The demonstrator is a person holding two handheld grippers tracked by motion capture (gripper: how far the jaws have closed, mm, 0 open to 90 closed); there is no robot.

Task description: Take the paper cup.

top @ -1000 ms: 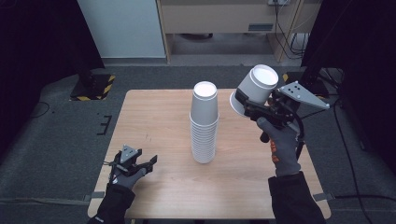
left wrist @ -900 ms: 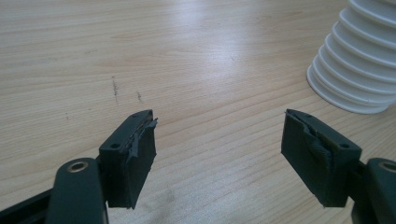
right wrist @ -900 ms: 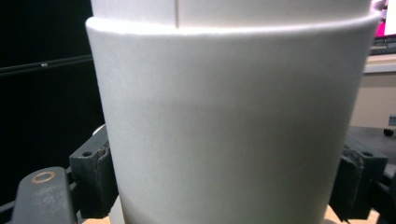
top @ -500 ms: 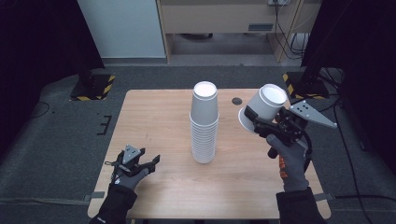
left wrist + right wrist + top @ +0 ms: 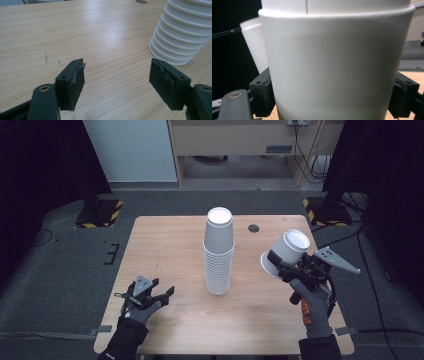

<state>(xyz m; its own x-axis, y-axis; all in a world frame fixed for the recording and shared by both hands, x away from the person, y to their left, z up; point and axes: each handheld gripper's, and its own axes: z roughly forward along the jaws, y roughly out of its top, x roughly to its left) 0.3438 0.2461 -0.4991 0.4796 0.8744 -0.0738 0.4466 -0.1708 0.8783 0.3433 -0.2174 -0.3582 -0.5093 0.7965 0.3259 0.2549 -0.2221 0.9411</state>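
A tall stack of upside-down white paper cups [image 5: 219, 252] stands at the middle of the wooden table [image 5: 170, 245]. To its right my right gripper [image 5: 280, 265] is shut on a single white cup [image 5: 286, 251], held above the table and tilted, base up and to the right. In the right gripper view that cup [image 5: 337, 62] sits between both jaws, and the stack's top [image 5: 254, 45] shows behind it at the left. My left gripper [image 5: 160, 295] rests low at the table's front left, open, nothing between its fingers. In the left gripper view, the stack's ribbed base [image 5: 180, 37] stands to the right, beyond the gripper [image 5: 117, 80].
A small dark round spot [image 5: 254, 228] marks the table behind the stack on the right. Two yellow-and-black striped stand feet [image 5: 100, 212] [image 5: 320, 207] sit on the dark floor behind the table. The table's right edge is close to my right hand.
My right gripper has brought the held cup down and nearer to the person, from above the table's far right to low over its right side. The left gripper has barely moved.
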